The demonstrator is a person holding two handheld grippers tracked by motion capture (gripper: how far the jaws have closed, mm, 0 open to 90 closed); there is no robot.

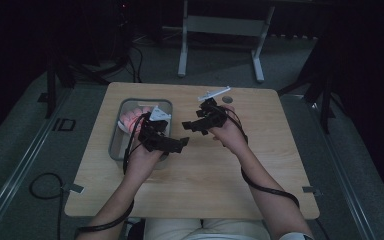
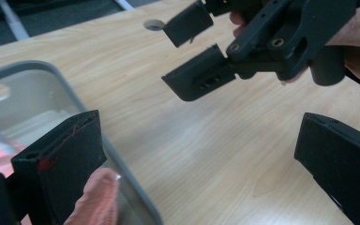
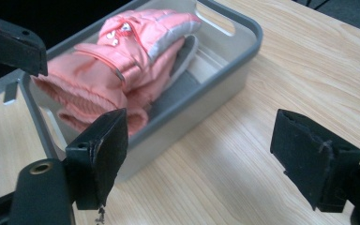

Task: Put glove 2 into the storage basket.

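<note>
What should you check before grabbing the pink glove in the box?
1. Right gripper open: ok, jaws wide apart.
2. Left gripper open: ok.
3. Both grippers empty: ok.
4. Pink glove inside the grey bin: ok, lying on something grey.
5. Glove within easy reach: ok, the bin sits beside the left hand on the wooden table.
6. One glove or a pair: cannot tell.

Pink glove [image 3: 122, 61] partly hidden by bin [image 3: 225, 79] wall, small white object [image 1: 214, 93] too small to identify
</note>
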